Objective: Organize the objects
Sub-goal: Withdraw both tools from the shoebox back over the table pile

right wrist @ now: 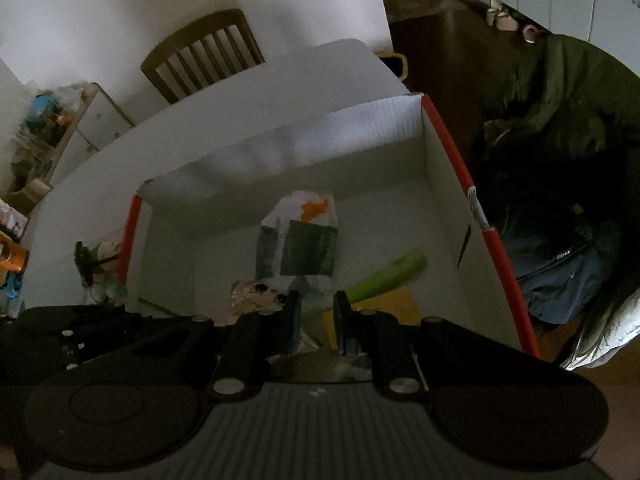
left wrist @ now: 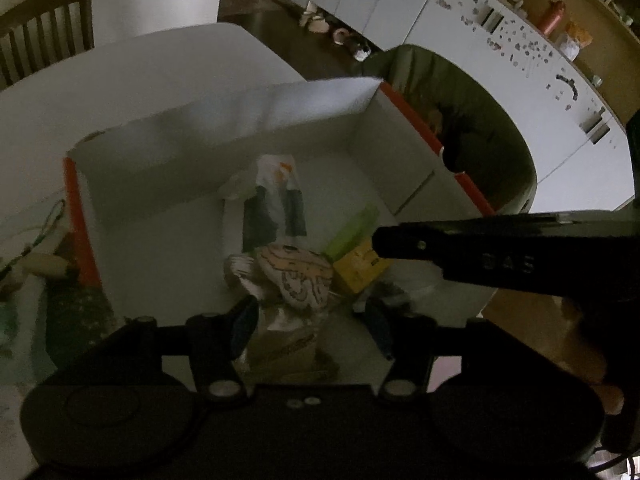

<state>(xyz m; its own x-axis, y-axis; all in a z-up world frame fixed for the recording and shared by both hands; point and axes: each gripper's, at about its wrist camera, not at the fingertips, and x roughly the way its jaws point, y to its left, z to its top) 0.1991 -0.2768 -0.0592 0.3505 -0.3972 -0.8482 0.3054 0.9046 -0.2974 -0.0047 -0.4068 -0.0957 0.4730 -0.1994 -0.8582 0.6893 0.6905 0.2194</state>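
Observation:
A white cardboard box (left wrist: 168,184) with orange edges stands open on the table. Inside lie a clear packet with dark and orange print (left wrist: 276,204), a cartoon-printed pouch (left wrist: 298,276), a green tube (left wrist: 352,232) and a yellow packet (left wrist: 360,270). My left gripper (left wrist: 312,320) hangs open over the box, above the pouch and a crinkled foil wrapper (left wrist: 280,320). My right gripper (right wrist: 316,312) is over the same box (right wrist: 432,184), jaws narrowly apart with a clear wrapper (right wrist: 312,288) between them. The packet (right wrist: 308,240), green tube (right wrist: 388,276) and pouch (right wrist: 256,296) show beyond it.
The right gripper's body (left wrist: 500,256) crosses the left wrist view from the right. A dark green jacket (right wrist: 560,92) hangs over a chair right of the box. A wooden chair (right wrist: 204,52) stands behind the table. Small items (right wrist: 100,264) lie left of the box.

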